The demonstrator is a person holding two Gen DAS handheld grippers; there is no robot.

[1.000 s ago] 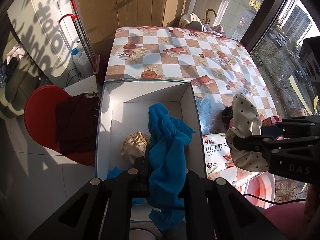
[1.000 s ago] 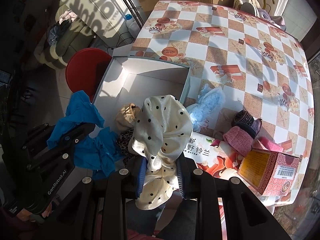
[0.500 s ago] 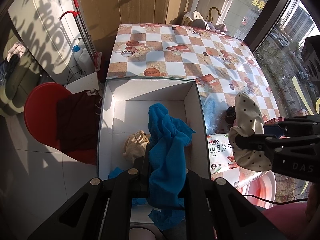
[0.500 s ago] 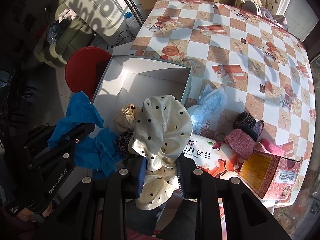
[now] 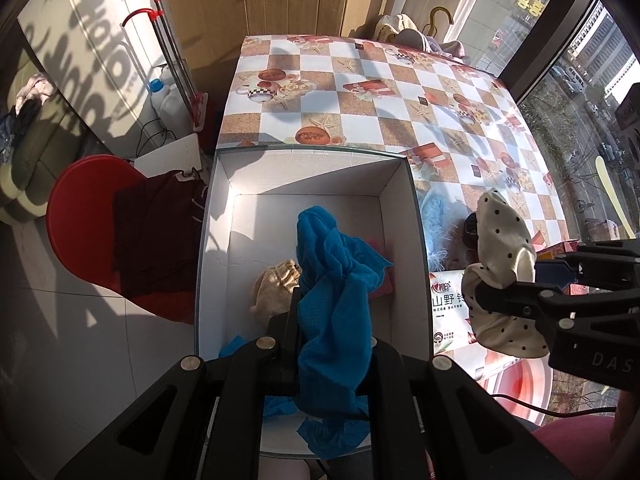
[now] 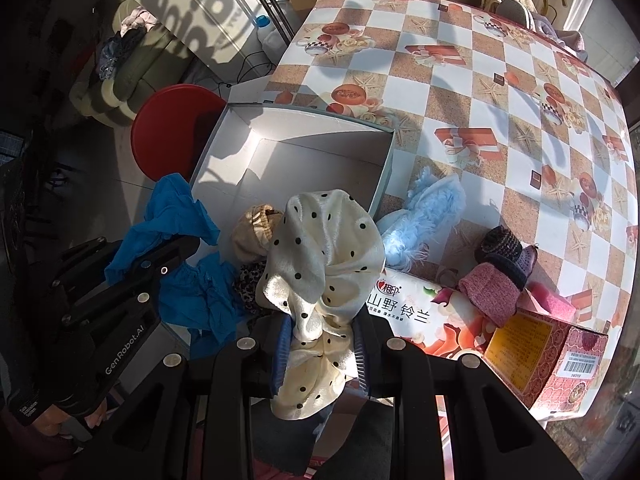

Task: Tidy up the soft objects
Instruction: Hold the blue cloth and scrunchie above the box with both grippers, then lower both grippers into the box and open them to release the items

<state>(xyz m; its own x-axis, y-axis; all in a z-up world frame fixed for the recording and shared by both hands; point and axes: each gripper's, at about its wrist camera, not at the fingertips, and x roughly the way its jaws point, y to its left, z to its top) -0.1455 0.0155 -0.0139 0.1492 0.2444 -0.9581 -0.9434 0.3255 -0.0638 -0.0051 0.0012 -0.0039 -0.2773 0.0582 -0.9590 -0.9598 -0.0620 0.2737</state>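
1. Mostly free: white box (image 5: 216, 240) at frame centre, far half of its floor bare; beige scrunchie (image 5: 276, 284) lies in the near half. Checkered worktop (image 5: 360, 92) open toward upper frame.
2. Left claw (image 5: 332, 332) clamped on blue cloth (image 5: 336, 280), low centre, over the box. Right claw (image 6: 320, 344) clamped on polka-dot cloth (image 6: 324, 256), beside the box's right wall.
3. Versus a second earlier: both claws barely shifted, grips unchanged.
4. Readable: "GenRobot.AI", "DAS", "山野铃兰" on tissue pack (image 6: 404, 304).
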